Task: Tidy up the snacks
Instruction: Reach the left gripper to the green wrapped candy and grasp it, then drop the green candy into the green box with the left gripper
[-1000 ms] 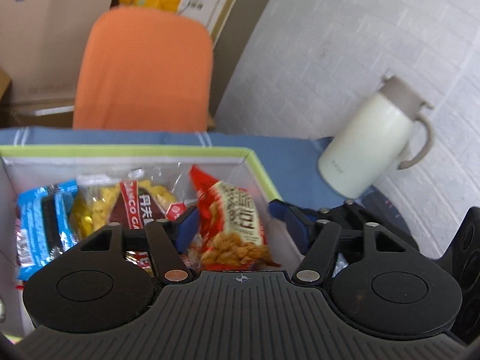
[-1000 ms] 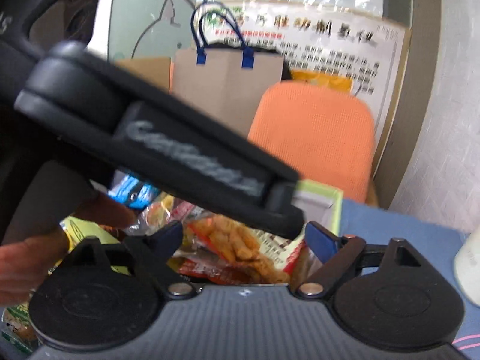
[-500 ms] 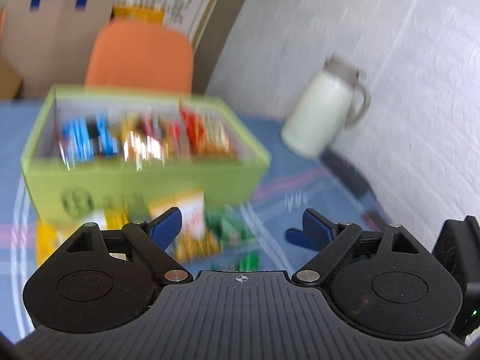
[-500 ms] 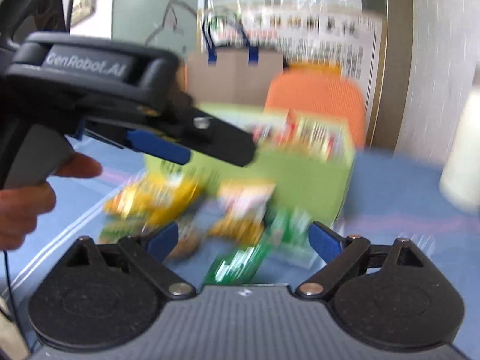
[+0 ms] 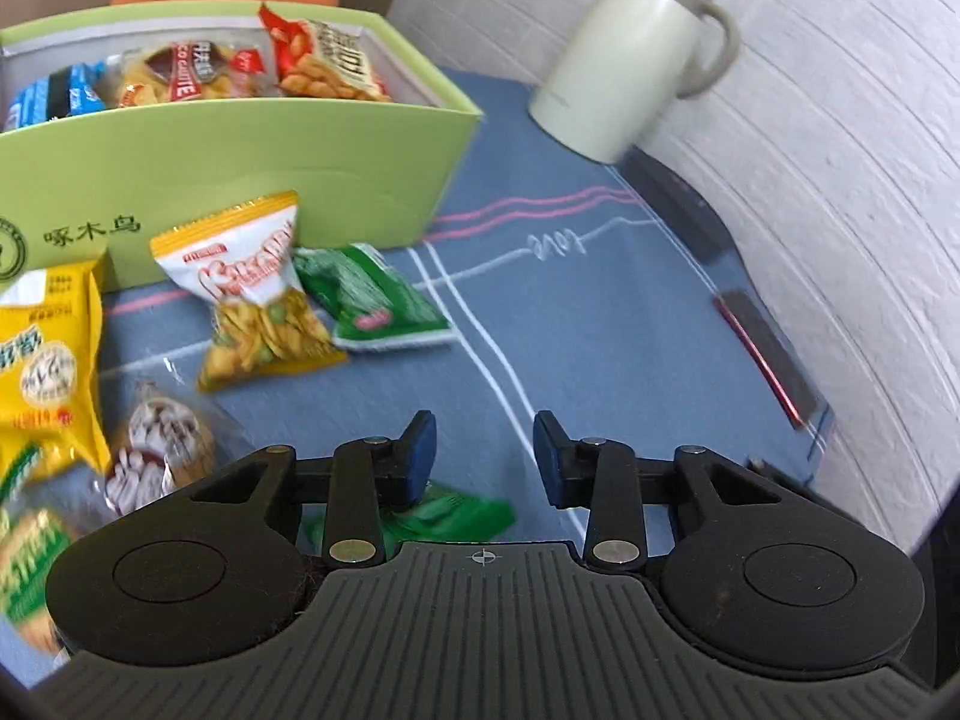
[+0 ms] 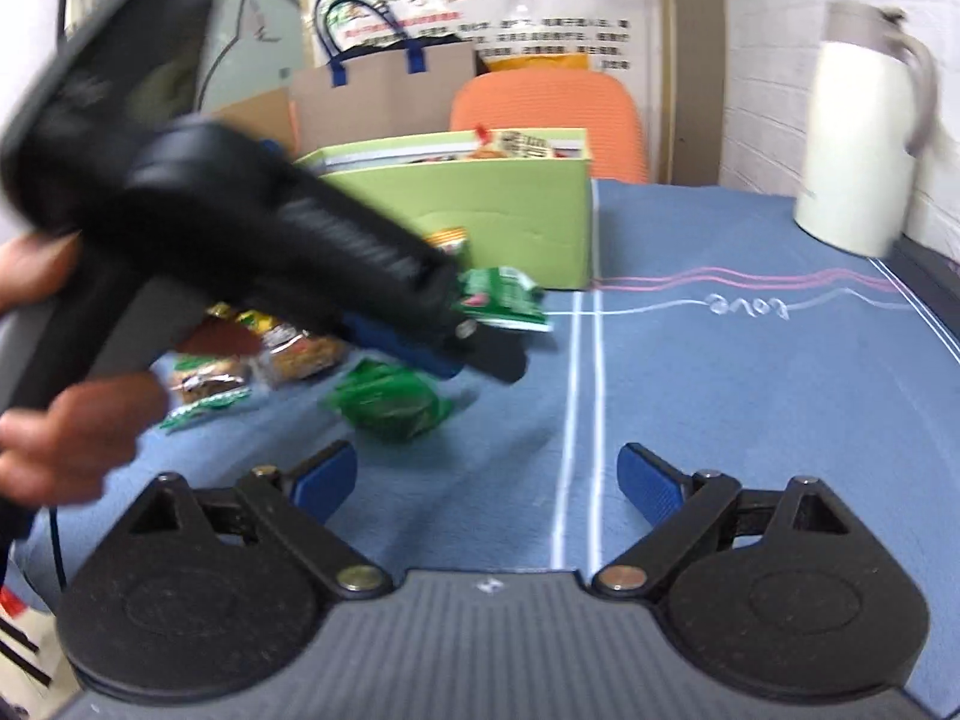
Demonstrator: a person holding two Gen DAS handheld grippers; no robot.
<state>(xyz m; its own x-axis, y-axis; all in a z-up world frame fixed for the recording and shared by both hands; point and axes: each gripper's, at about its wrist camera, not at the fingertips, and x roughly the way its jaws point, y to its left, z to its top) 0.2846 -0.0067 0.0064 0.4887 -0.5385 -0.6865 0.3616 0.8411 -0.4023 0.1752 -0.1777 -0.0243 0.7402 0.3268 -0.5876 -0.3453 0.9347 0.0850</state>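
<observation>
A green box (image 5: pixel 240 168) on the blue cloth holds several snack packets, a red one (image 5: pixel 324 66) at its right end. In front of it lie a white-and-yellow packet (image 5: pixel 258 294), a green packet (image 5: pixel 372 300), a yellow packet (image 5: pixel 42 360) and a clear-wrapped cake (image 5: pixel 156 450). My left gripper (image 5: pixel 483 450) hovers low over the cloth with its jaws closing and a gap still between the pads. Another green packet (image 5: pixel 456 516) lies under it, partly hidden. My right gripper (image 6: pixel 486 480) stands open over bare cloth. From there the left gripper (image 6: pixel 462 354) hangs above that green packet (image 6: pixel 390 402).
A cream jug (image 5: pixel 636 54) stands at the back right by the white brick wall. A dark flat item with a red edge (image 5: pixel 768 354) lies along the cloth's right side. An orange chair (image 6: pixel 546 114) and a paper bag (image 6: pixel 384 90) stand behind the box. A hand (image 6: pixel 66 432) holds the left gripper.
Both grippers have drawn back from the box and sunk toward the cloth. The red packet that was between the left jaws stays in the box. The left jaws widened, then narrowed.
</observation>
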